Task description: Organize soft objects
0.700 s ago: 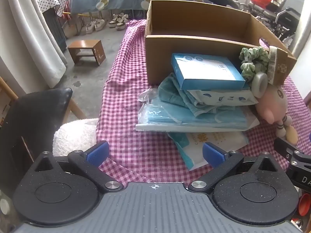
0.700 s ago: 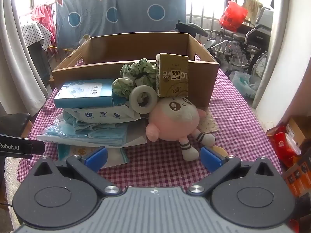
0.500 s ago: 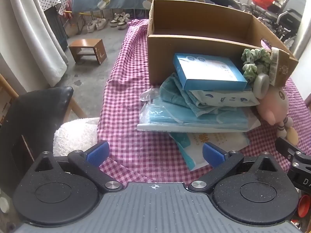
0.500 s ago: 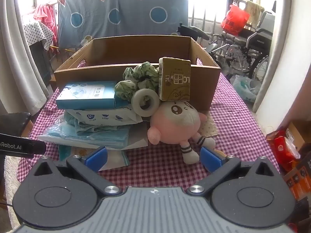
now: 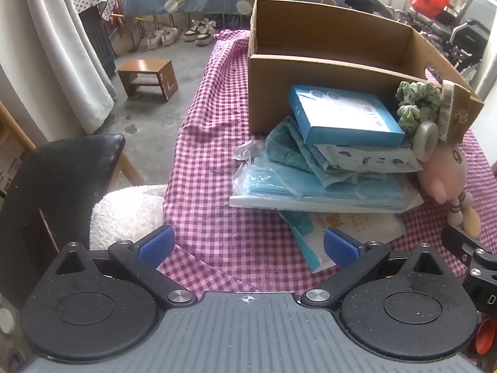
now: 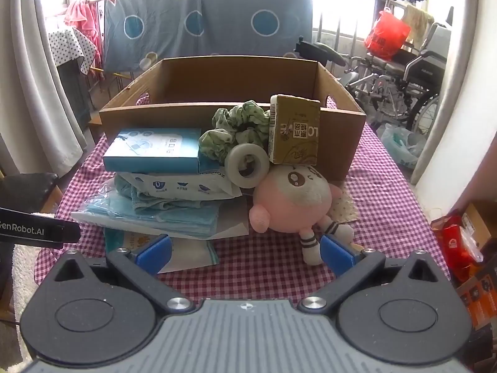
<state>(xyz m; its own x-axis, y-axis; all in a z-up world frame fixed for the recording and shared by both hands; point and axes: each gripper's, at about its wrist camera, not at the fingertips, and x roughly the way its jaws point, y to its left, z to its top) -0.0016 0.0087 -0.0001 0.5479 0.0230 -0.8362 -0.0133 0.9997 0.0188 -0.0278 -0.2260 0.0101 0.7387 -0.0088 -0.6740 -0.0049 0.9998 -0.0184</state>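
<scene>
Bright daylight floods from blown-out rear windows [image 6: 341, 9], shadows are soft, and fisheye distortion curves the edges.

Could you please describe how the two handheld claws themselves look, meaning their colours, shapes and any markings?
Both look alike. The left claw and right claw each have a grey ribbed body with a small crosshair mark, two black speckled round housings, black link arms with silver pivot screws, and blue ridged fingertips. In the right wrist view, the left claw's black side reads "GenRobot.AI" in white. No cables or sleeves are visible.
</scene>
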